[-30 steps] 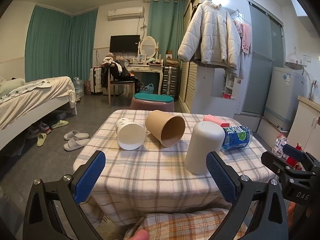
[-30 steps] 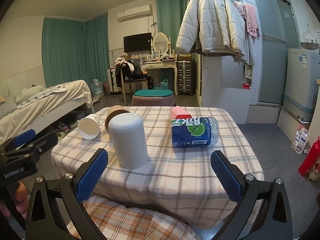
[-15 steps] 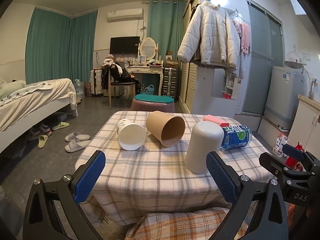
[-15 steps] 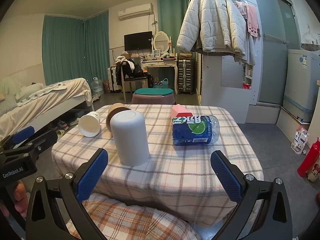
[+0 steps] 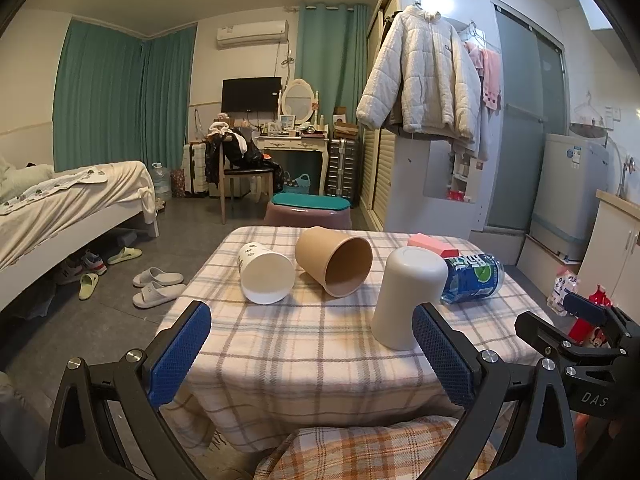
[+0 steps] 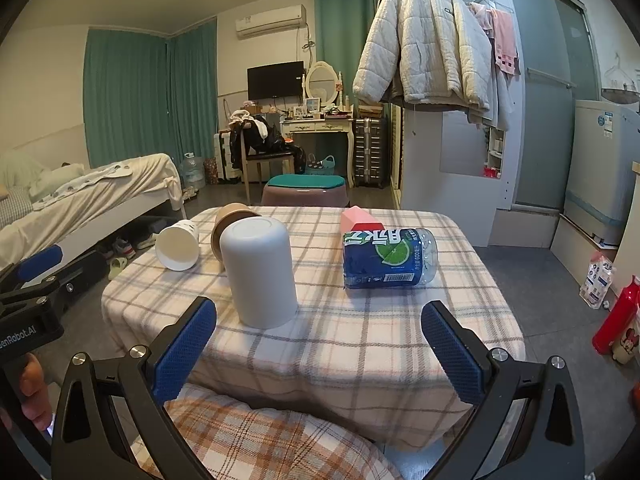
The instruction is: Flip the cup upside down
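A tall white cup (image 5: 408,300) (image 6: 260,272) stands upside down on the checked tablecloth (image 5: 312,344). A white paper cup (image 5: 266,278) (image 6: 178,244) and a brown paper cup (image 5: 336,266) (image 6: 228,222) lie on their sides behind it. My left gripper (image 5: 312,356) is open and empty, near the table's front edge, with the white cup just beyond its right finger. My right gripper (image 6: 320,348) is open and empty, short of the table, with the cup ahead of its left finger.
A blue-labelled plastic bottle (image 6: 386,258) lies on its side at the right, with a pink block (image 6: 358,220) behind it. A checked-clothed knee (image 6: 256,436) is below the table's front edge. A bed (image 5: 60,208) is left, a stool (image 5: 308,210) beyond.
Both grippers have moved slightly nearer the table and stay open. The cups and bottle have not moved.
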Tool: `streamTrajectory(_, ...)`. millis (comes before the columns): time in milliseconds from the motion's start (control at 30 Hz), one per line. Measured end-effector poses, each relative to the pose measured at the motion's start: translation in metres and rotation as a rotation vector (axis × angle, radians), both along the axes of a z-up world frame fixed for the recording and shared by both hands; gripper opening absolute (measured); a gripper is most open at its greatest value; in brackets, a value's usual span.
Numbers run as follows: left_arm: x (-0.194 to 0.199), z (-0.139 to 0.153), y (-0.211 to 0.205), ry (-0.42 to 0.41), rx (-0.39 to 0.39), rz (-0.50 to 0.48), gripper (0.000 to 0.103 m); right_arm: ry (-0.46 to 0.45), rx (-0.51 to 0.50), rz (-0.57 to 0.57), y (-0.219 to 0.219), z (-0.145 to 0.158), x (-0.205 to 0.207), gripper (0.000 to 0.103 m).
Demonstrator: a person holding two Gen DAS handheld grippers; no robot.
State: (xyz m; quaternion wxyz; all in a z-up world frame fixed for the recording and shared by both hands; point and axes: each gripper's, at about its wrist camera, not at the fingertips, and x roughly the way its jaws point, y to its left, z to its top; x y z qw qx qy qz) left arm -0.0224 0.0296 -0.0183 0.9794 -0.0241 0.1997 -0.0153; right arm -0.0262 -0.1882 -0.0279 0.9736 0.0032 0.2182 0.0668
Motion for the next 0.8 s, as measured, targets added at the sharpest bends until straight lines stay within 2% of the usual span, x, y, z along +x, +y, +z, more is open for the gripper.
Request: streamTrajectory(800,-0.0008,0.0019,-0.0001,0.000,0.002,0.000,0.103,0.015,-0.008,0.008,0.0046,-0.0015,-0.0017,0.103)
